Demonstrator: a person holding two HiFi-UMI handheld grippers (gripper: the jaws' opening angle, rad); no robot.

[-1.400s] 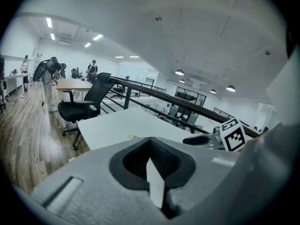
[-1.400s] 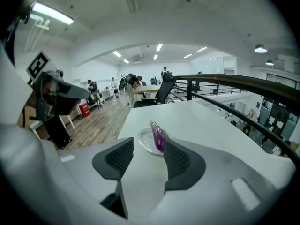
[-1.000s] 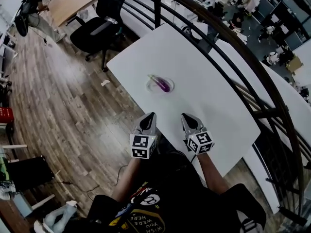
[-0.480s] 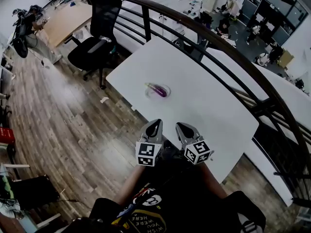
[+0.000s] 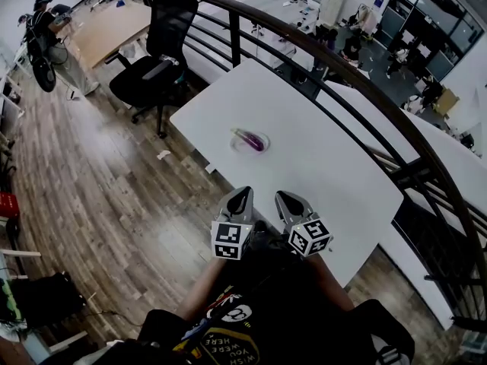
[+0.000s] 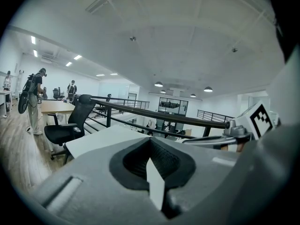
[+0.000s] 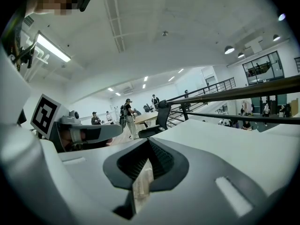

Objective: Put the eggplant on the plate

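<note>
By the near edge of the white table [image 5: 327, 166], the left tongs [image 5: 240, 195] and the right tongs [image 5: 284, 198] hover side by side, each closed on nothing. Well beyond them, the purple eggplant [image 5: 251, 140] lies on the clear plate [image 5: 235, 146].
</note>
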